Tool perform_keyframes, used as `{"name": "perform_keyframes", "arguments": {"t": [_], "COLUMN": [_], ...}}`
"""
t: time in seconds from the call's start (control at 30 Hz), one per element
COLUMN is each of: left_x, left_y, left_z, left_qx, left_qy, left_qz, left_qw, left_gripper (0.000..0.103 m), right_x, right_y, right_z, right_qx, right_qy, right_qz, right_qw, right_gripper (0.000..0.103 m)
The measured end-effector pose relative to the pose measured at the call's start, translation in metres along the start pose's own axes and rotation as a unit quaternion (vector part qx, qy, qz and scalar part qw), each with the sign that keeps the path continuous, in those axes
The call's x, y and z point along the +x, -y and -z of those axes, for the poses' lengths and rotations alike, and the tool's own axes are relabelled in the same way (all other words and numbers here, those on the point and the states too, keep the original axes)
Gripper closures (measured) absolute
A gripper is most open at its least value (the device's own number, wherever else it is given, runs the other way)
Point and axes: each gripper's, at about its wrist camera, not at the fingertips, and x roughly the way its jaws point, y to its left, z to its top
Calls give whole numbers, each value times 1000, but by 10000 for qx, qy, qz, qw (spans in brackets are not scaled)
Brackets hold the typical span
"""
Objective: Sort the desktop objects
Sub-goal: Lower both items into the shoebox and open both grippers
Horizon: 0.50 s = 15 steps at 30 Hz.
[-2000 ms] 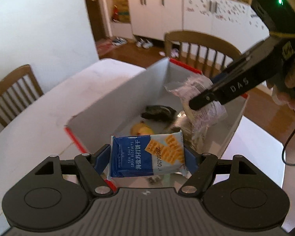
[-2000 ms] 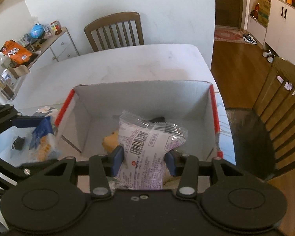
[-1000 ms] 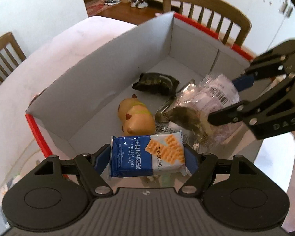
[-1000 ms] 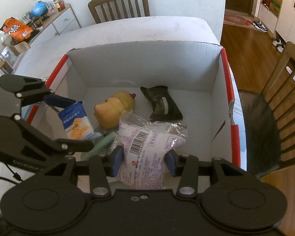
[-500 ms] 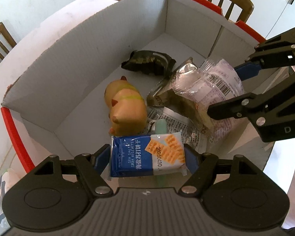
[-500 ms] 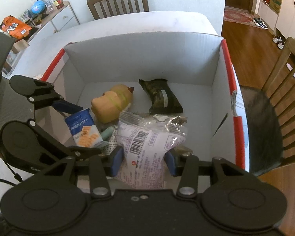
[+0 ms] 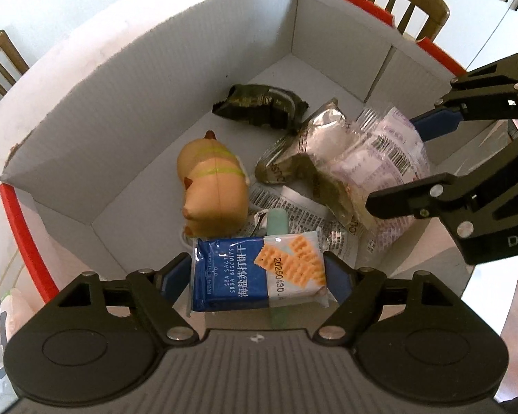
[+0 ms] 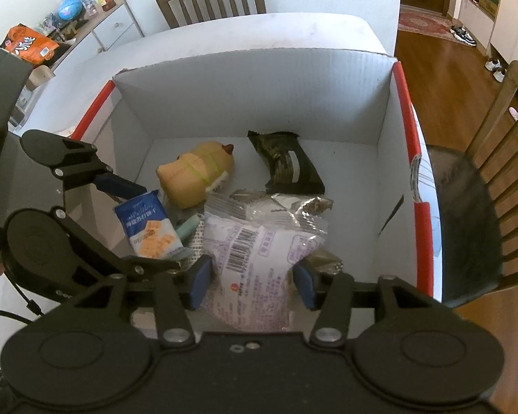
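The left gripper (image 7: pixel 259 277) is clamped on a blue soda biscuit packet (image 7: pixel 259 277), its two fingers pressing the packet's short ends; the packet hangs just over the near inside edge of the white cardboard box (image 7: pixel 121 79). The right gripper (image 8: pixel 252 281) has its jaws set wider, with the blue pads against the sides of a clear purple-printed snack bag (image 8: pixel 255 262), which sits low in the box on top of other wrappers.

Inside the box, a tan pig-shaped toy (image 7: pixel 212 193) lies on its side near the middle. Beyond it, toward the far wall, lies a dark green wrapped snack (image 7: pixel 260 105). A crumpled silver-and-olive wrapper (image 7: pixel 304 158) rests against the purple-printed bag, and a pale green stick (image 7: pixel 277 220) lies between the toy and the biscuit packet, on flat barcode-printed wrappers.

Both grippers reach down into the box from opposite sides, the left from the left rim, the right from the near rim. The box stands on a white table (image 8: pixel 259 31).
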Motion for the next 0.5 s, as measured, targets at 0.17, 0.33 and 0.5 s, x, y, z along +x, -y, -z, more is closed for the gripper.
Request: {"name": "perform_keyframes", "arguments": {"t": [0.17, 0.33, 0.5], "left_x": [-11, -19, -19], "left_y": [1, -3, 4], "left_z": [-1, -2, -1], "left_qx": [-94, -243, -124], "left_qy": [145, 235, 303], "left_qz": [25, 282, 176], "left_qw": [9998, 9990, 9993], "left_gripper": [21, 3, 0], "right_x": [-12, -29, -36], "right_y": [0, -1, -4], "right_z": [-1, -5, -8], "right_qx": [-45, -42, -72], "right_qy": [153, 398, 495], "right_qz": [-46, -74, -129], "right_qw": [9999, 9992, 9987], "right_gripper": [36, 29, 28]}}
